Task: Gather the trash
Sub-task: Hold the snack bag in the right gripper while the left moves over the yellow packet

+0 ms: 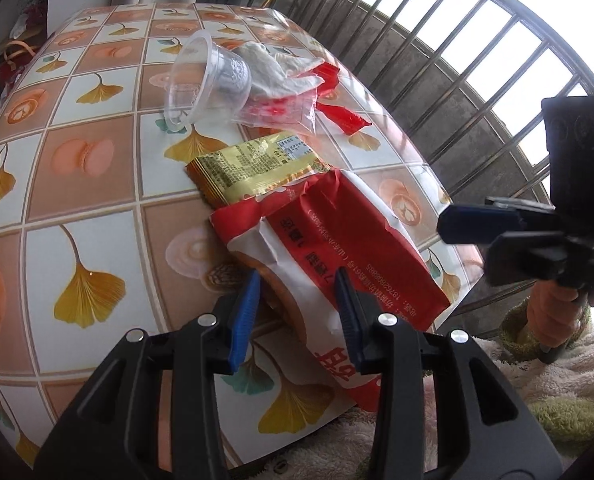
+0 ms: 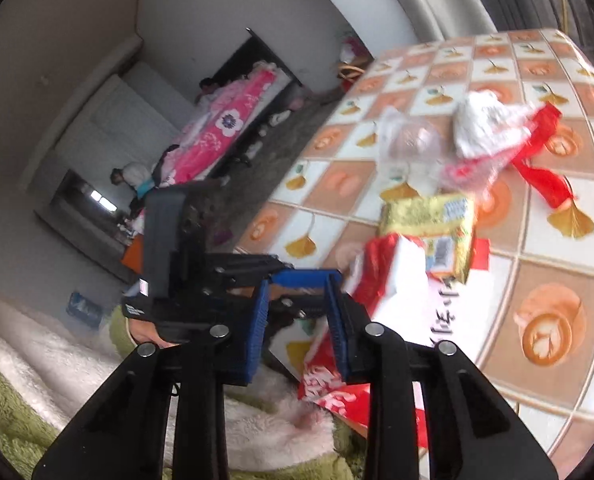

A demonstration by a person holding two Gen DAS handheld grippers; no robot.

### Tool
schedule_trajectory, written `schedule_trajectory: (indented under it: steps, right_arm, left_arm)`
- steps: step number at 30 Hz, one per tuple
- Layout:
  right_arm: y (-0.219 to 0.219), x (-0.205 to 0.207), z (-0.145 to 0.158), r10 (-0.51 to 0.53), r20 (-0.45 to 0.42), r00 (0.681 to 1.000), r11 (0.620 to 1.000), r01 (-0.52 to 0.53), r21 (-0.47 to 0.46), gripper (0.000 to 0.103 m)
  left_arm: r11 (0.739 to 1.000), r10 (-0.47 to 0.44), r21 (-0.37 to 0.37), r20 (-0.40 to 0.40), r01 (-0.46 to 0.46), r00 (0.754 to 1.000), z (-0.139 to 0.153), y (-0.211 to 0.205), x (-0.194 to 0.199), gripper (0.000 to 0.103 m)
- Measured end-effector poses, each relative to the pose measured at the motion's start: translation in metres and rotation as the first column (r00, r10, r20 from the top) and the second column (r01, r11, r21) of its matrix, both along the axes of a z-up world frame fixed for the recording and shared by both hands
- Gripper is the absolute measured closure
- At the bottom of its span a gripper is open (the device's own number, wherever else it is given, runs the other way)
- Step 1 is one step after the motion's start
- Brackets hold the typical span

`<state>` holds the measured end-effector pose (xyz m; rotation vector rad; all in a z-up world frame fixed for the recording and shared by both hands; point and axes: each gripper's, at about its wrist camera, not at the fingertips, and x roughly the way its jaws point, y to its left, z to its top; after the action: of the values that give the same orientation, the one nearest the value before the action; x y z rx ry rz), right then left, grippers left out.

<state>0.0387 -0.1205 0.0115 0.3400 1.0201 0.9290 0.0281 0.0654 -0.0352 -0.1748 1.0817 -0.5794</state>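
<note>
Red-and-white wrapper [image 1: 337, 248], lower centre of the left wrist view: white print runs along the red panel, upside down. A digit string reads roughly "18762808885", preceded by Chinese characters too distorted to read. Larger white characters stand on the red strip at its near end; illegible.

Gold wrapper [image 1: 253, 168], centre of frame: dense small print, unreadable. White-and-blue label [image 1: 293, 146] on it; beside the label, the number "169", inverted.

Right wrist view: blurred; large dark characters on the red-and-white wrapper's white face, illegible.
</note>
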Motion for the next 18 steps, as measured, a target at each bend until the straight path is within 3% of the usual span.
schedule_trajectory:
  steps: [3, 7, 9, 14, 18]
  right_arm:
    - [-0.009, -0.005, -0.019, -0.062, -0.047, 0.997, 0.995, 0.058, -0.087, 0.084]
    - [-0.012, -0.003, -0.046, -0.139, -0.082, 0.987, 0.962, 0.115, -0.248, 0.086]
    - [-0.019, -0.001, -0.052, -0.15, -0.133, 0.98, 0.974, 0.122, -0.192, 0.086]
    - [-0.04, 0.013, -0.036, -0.195, -0.138, 0.971, 0.98, 0.186, -0.074, 0.086]
    - [-0.055, 0.042, -0.036, -0.301, -0.147, 0.942, 0.953, 0.292, -0.082, 0.085]
  left_arm:
    - [1.0, -0.005, 0.001, -0.003, 0.005, 1.0, 0.001, -0.002, 0.004, 0.067]
    - [1.0, -0.028, 0.005, -0.026, 0.028, 0.999, -0.005, -0.008, 0.006, 0.067]
    - [0.999, -0.03, 0.016, -0.021, 0.031, 0.999, -0.005, -0.01, 0.007, 0.067]
    - [0.999, -0.03, 0.041, -0.014, 0.03, 0.999, -0.004, -0.011, 0.007, 0.065]
    - [0.998, -0.034, 0.05, -0.008, 0.034, 0.999, -0.004, -0.011, 0.006, 0.065]
